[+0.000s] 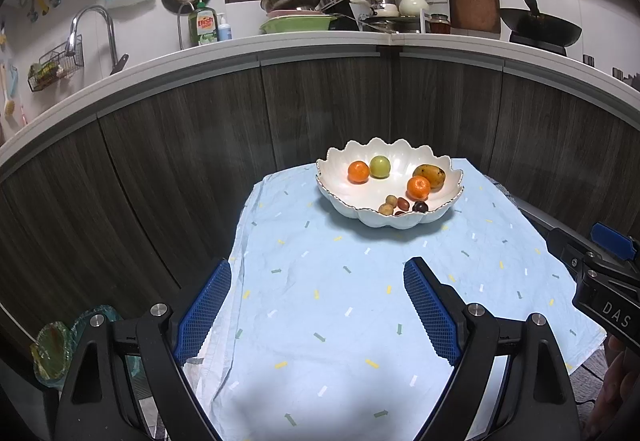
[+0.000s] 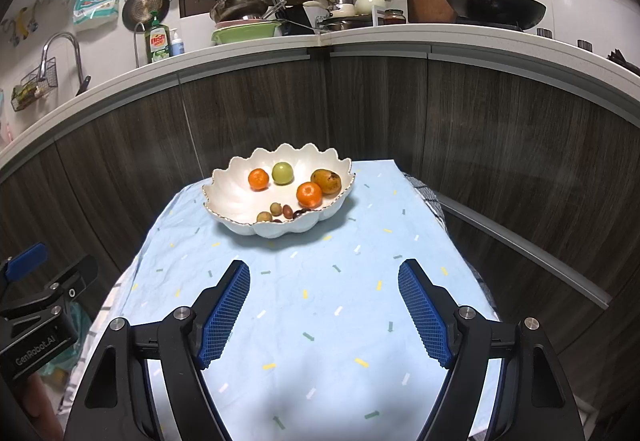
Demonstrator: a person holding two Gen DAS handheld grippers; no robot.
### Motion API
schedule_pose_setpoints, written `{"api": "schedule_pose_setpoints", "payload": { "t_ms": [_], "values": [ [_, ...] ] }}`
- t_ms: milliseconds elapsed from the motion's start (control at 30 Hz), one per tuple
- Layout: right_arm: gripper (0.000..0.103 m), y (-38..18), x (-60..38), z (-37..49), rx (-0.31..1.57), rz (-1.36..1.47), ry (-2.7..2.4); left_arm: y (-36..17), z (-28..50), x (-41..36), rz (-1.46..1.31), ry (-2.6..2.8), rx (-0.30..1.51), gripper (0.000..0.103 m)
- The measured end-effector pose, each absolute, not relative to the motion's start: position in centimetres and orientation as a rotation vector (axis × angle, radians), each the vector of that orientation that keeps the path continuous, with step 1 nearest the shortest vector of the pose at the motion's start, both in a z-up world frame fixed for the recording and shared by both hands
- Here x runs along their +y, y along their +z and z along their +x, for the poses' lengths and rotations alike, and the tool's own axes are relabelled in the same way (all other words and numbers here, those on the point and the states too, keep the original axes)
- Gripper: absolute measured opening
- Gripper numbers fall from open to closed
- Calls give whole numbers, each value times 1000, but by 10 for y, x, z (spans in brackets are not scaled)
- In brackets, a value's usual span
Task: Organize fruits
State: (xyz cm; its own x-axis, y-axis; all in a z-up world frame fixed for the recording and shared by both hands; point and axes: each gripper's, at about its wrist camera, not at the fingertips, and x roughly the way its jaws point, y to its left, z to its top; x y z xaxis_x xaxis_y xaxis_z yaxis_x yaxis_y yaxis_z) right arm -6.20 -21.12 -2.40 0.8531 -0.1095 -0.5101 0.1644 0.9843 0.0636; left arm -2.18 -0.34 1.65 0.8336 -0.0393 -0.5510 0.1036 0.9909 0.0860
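A white scalloped bowl [image 1: 344, 201] stands at the far end of a light blue tablecloth [image 1: 340, 301]. In it lie two oranges [image 1: 358, 172], a green round fruit [image 1: 379, 166], a yellow-brown mango [image 1: 430, 176] and several small brown and dark fruits [image 1: 390, 204]. The bowl also shows in the right wrist view [image 2: 236, 197]. My left gripper [image 1: 318, 273] is open and empty, held well short of the bowl above the cloth. My right gripper [image 2: 324, 273] is open and empty too, beside the left one, also short of the bowl.
Dark wood cabinet fronts [image 1: 328, 105] rise right behind the table, under a white counter [image 1: 320, 41] with dishes, a sink tap and a wok. A plastic bag [image 1: 52, 349] lies on the floor at the left.
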Motion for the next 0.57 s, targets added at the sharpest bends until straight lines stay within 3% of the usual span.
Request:
{"api": "schedule_pose_setpoints", "payload": {
  "t_ms": [567],
  "values": [
    [77,-26,-211,-61,530,109,-143,14,-21,-4,113,-79,584,89]
  ]
}}
